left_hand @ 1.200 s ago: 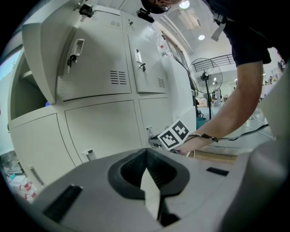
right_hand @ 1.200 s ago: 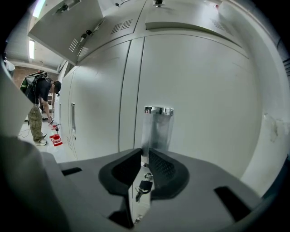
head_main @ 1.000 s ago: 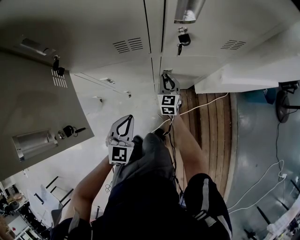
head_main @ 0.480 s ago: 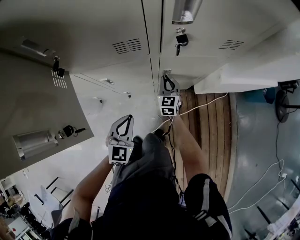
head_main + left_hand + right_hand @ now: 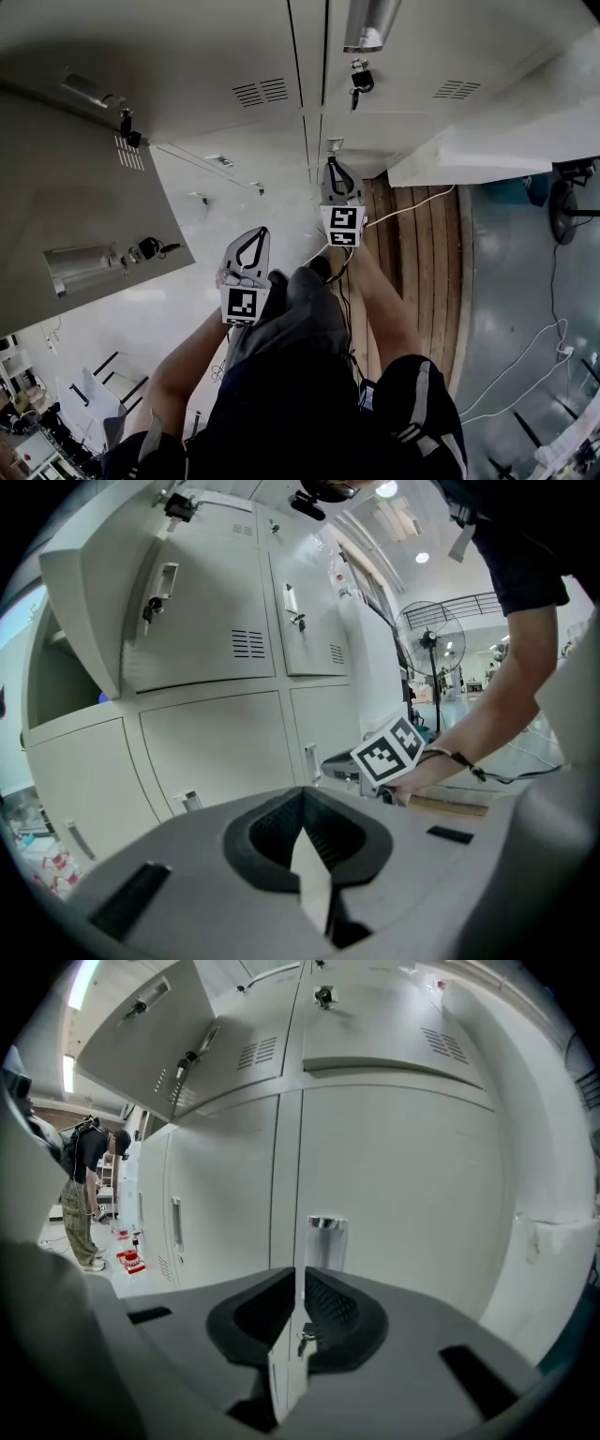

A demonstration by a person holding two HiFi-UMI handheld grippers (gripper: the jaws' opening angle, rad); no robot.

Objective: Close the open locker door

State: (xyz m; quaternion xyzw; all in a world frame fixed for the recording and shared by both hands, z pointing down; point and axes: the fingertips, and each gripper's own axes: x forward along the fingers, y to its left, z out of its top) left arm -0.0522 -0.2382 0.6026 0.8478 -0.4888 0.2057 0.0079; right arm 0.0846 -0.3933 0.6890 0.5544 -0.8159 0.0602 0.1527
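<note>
Left gripper [image 5: 251, 239], jaws pressed together on nothing, hangs low and to the right of the open locker door [image 5: 84, 206] in the head view, apart from it. That door stands swung out from the upper row at the left, and its outer face shows a recessed handle [image 5: 80, 265] and a bunch of keys [image 5: 148, 249] at the lock. In the left gripper view it juts out at the upper left with the dark compartment behind it. The right gripper [image 5: 296, 1297] also has its jaws together and holds nothing. It points at the lower row of lockers, just before a chrome pull [image 5: 325, 1229], well apart from the open door. As I judge it, none of the closing is done: a gripper has yet to reach the door's face or free edge and push it flush with its neighbours. Around it the other lockers are shut, one with a key fob [image 5: 360, 80] hanging, and below lie wooden planks [image 5: 412, 253] and a white cable [image 5: 412, 202].
</note>
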